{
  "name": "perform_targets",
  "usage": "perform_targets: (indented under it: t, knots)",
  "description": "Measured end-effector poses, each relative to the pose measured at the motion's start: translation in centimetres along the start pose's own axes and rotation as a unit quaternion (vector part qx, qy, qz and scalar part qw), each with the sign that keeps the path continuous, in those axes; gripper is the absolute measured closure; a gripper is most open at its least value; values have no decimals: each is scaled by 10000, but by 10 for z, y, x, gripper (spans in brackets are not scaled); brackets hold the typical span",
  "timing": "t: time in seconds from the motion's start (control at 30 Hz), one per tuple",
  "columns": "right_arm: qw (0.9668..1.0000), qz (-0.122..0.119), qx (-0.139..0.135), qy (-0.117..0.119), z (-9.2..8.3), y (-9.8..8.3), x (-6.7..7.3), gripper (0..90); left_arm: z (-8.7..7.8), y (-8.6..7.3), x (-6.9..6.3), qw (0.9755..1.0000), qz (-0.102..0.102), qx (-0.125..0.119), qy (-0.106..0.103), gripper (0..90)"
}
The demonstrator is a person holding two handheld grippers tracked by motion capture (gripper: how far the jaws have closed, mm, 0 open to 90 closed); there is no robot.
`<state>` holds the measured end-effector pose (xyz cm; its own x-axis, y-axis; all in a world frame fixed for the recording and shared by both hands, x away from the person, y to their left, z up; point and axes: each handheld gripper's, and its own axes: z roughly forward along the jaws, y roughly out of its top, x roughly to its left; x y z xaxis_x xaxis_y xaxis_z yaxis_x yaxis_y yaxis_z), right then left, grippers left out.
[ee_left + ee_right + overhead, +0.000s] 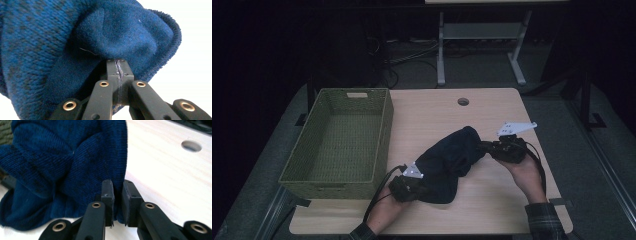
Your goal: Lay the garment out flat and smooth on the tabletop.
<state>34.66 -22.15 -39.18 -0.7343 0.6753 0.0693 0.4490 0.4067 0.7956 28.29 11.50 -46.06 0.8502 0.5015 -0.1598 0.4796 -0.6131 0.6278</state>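
A dark blue knit garment (447, 160) lies bunched across the middle of the wooden table (492, 200). At its near left end my left gripper (418, 187) is shut on it; in the left gripper view the jaws (116, 62) meet with a thin layer of blue cloth (125, 32) pinched between them. My right gripper (486, 146) holds the garment's far right end. In the right gripper view its jaws (117, 185) stand narrow with the knit edge (100, 157) running down between the pads. The garment sags between the two grippers.
A green woven basket (384, 135) stands on the table's left side and has nothing in it. A round cable hole (463, 101) sits near the far edge of the table, also seen in the right gripper view (191, 146). Another desk's legs stand beyond.
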Motion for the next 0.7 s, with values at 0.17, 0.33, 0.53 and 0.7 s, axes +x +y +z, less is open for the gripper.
perform_targets:
  t: [0.17, 0.33, 0.53, 0.7]
  knots:
    - [10000, -29, 12, -65, 4, 20, -5, 825, 1, 0, -1, 10000, -41, -24, -12, 897]
    - [9999, -55, 9, -119, 6, 36, -13, 889, 1, 0, 0, 10000, -72, -43, -25, 896]
    - [9997, -135, 109, -162, 16, 48, -15, 893, 1, 0, 0, 10000, -56, -37, -16, 897]
    - [9996, -136, 55, -246, 22, 60, -18, 895, 1, 1, 1, 9999, -92, -35, -76, 896]
